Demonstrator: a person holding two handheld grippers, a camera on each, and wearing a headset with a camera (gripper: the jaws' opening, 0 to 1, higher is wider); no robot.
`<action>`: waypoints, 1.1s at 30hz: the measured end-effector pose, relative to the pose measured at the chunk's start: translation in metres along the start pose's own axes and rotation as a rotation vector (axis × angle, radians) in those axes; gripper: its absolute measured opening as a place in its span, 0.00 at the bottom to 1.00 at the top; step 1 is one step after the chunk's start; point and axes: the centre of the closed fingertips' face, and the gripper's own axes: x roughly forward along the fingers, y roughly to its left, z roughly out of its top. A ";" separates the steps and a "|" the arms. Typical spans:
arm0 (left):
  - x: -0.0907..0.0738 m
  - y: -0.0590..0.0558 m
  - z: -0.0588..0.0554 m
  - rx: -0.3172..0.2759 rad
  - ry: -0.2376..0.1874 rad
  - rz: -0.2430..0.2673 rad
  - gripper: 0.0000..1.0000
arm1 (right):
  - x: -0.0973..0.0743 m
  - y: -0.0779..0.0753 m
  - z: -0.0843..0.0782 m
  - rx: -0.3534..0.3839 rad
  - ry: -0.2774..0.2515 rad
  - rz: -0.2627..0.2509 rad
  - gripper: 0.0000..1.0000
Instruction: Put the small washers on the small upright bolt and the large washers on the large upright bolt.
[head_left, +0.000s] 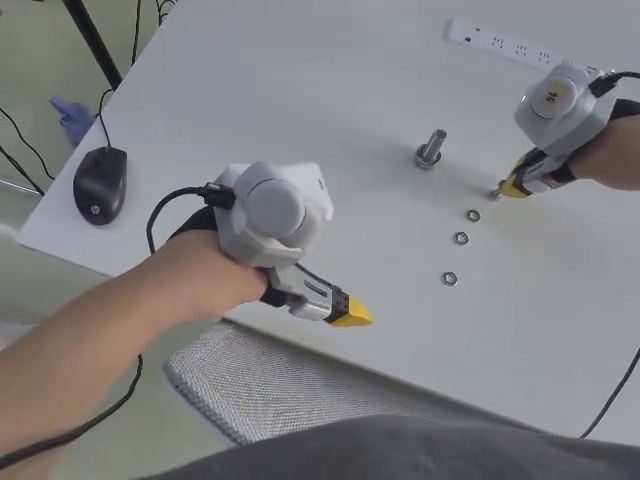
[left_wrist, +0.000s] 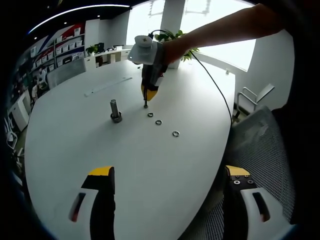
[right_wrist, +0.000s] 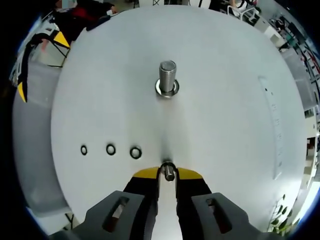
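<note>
The large upright bolt (head_left: 432, 148) (right_wrist: 167, 76) (left_wrist: 115, 110) stands mid-table with a metal ring at its base. The small upright bolt (right_wrist: 169, 173) (left_wrist: 145, 105) sits between the yellow tips of my right gripper (right_wrist: 169, 175) (head_left: 503, 190) (left_wrist: 146, 96), whose jaws are shut on it. Three small washers lie in a row just left of it: the nearest (head_left: 473, 215) (right_wrist: 135, 152), the middle one (head_left: 461, 238) (right_wrist: 110, 149), and the farthest (head_left: 449, 279) (right_wrist: 83, 149). My left gripper (head_left: 352, 316) (left_wrist: 167, 172) hovers open near the table's front edge, holding nothing.
A black mouse (head_left: 100, 183) lies at the table's left corner. A white power strip (head_left: 508, 44) runs along the far side. A grey mesh chair (head_left: 260, 390) sits below the front edge. Bare tabletop (head_left: 330, 120) surrounds the bolts.
</note>
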 end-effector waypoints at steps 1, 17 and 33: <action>0.000 0.000 -0.001 -0.001 0.000 0.000 0.89 | 0.002 -0.001 -0.001 -0.002 0.002 -0.002 0.12; 0.001 -0.001 -0.008 0.002 0.031 -0.004 0.87 | 0.022 -0.002 -0.006 -0.039 0.023 -0.001 0.13; -0.002 -0.002 -0.009 0.006 0.033 -0.002 0.86 | 0.017 0.004 -0.005 -0.018 0.001 0.025 0.25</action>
